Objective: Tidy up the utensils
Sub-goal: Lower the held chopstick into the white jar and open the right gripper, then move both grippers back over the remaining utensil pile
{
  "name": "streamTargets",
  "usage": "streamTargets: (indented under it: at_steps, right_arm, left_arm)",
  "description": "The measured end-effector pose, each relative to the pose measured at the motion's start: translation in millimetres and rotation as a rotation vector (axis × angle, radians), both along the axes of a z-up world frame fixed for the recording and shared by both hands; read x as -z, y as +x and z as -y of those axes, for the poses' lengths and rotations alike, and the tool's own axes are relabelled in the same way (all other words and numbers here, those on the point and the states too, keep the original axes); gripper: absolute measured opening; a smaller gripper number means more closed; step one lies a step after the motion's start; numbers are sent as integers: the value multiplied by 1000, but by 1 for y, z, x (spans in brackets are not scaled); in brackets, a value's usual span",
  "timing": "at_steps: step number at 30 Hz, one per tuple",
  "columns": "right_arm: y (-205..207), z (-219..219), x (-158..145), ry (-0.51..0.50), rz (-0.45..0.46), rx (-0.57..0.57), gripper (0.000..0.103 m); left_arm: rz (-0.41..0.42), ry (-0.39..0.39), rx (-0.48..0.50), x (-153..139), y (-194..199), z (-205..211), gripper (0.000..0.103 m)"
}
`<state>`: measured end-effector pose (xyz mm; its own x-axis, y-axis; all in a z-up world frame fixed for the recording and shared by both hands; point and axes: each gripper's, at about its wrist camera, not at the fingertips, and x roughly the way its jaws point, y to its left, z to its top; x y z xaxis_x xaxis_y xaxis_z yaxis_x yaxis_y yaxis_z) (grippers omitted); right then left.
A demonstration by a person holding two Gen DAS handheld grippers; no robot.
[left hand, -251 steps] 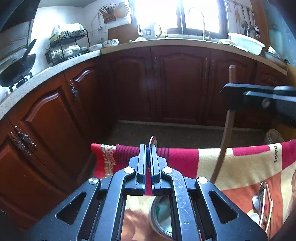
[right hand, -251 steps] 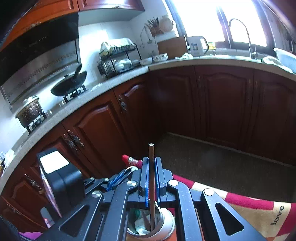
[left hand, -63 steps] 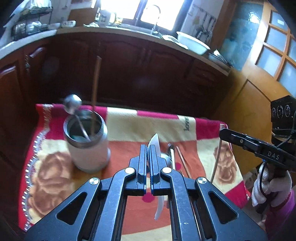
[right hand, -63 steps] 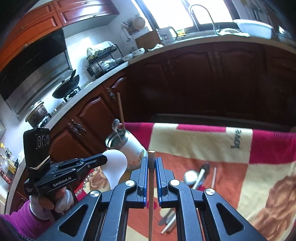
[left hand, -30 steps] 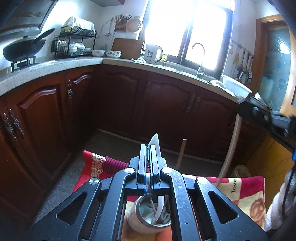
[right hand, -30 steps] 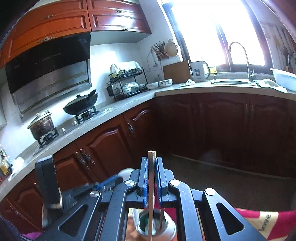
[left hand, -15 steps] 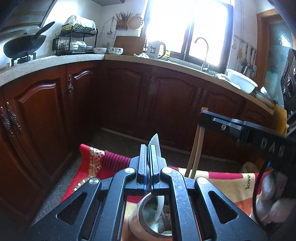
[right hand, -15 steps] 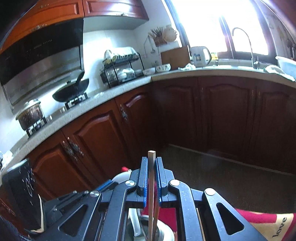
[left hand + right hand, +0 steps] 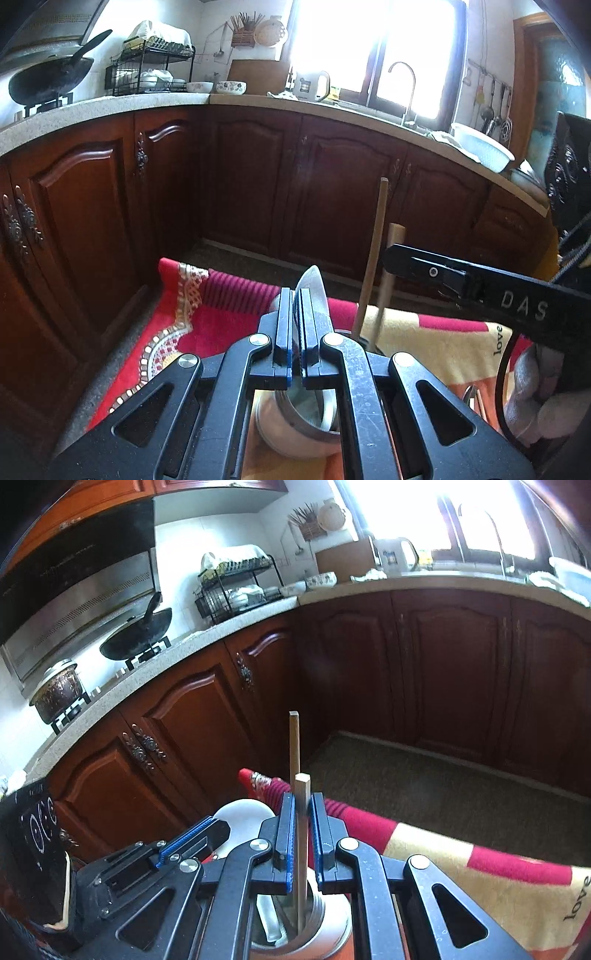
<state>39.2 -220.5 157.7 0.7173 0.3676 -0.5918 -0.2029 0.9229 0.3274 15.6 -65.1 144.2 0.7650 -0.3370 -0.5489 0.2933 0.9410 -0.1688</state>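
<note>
A metal cup (image 9: 291, 432) stands on a red and cream cloth (image 9: 229, 306), right below both grippers. My left gripper (image 9: 294, 295) is shut on a white spoon (image 9: 314, 291), whose bowl sticks up above the fingers while its handle reaches down into the cup. My right gripper (image 9: 303, 797) is shut on a wooden chopstick (image 9: 302, 812) held upright, its lower end inside the cup (image 9: 332, 930). A second chopstick (image 9: 294, 742) stands in the cup behind it. From the left wrist view, the right gripper (image 9: 461, 280) crosses from the right, just above the cup.
Dark wooden cabinets (image 9: 332, 192) and a stone counter (image 9: 110, 107) curve around behind the cloth-covered table. A few loose utensils (image 9: 472, 395) lie on the cloth at the right. A gloved hand (image 9: 535, 398) holds the right gripper's handle.
Both grippers have sunk toward the cup. The right gripper has come in close beside the left one, and its chopstick now reaches down into the cup.
</note>
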Motion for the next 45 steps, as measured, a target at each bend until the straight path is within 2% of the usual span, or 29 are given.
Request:
streamTargets:
  at_steps: [2, 3, 7, 8, 11, 12, 26, 37, 45]
  right_arm:
    - [-1, 3, 3, 12, -28, -10, 15]
    - [-2, 3, 4, 4, -30, -7, 25]
    - [-14, 11, 4, 9, -41, 4, 27]
    - [-16, 13, 4, 14, -46, 11, 27]
    - [-25, 20, 5, 37, -60, 23, 28]
    - [-27, 21, 5, 36, -62, 26, 28]
    - [-66, 43, 9, -8, -96, 82, 28]
    - [-112, 57, 8, -77, -118, 144, 31]
    - [-152, 87, 19, -103, -153, 211, 34]
  left_arm:
    - [-8, -4, -1, 2, -2, -1, 1]
    - [-14, -7, -1, 3, -3, -1, 1]
    - [-29, -16, -8, 3, -4, -5, 5]
    - [-34, -15, -9, 2, -5, -5, 12]
    - [-38, -31, -7, 0, -9, -7, 45]
    - [-38, -38, -6, -1, -11, -8, 48]
    - [-56, 4, 30, -11, -43, 8, 48]
    - [-96, 35, 96, -12, -77, 42, 48]
    - [-139, 44, 149, -9, -104, 70, 48]
